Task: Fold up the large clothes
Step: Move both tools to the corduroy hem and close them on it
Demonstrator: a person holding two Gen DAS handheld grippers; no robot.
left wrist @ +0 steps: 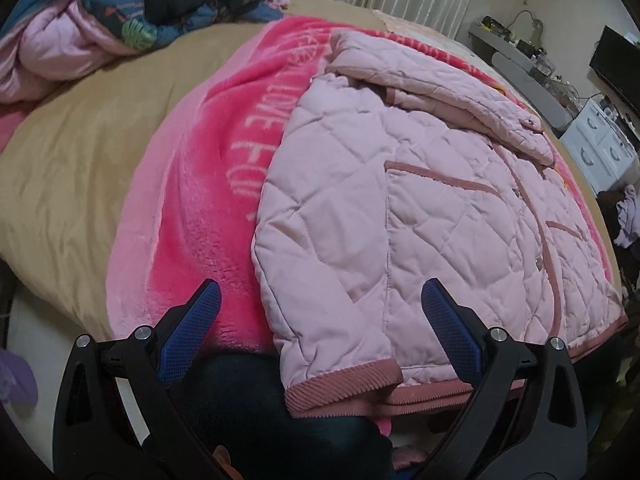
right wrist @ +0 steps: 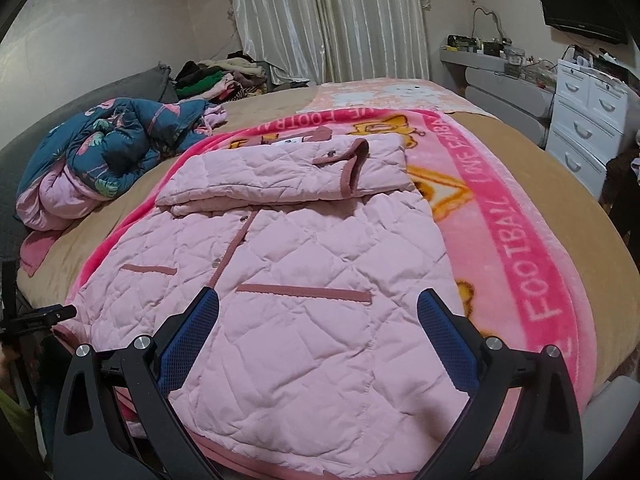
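I see both my left gripper (left wrist: 320,320) and right gripper (right wrist: 318,320) with fingers spread wide, holding nothing, over the near hem of the pink quilted jacket (right wrist: 304,264) lying on the bright pink blanket (right wrist: 520,240) on the bed (right wrist: 560,168).

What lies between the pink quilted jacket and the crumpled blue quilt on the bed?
In the right wrist view, a strip of the bright pink fleece blanket and then bare tan bedsheet separate the jacket from the blue quilt; nothing else lies there.
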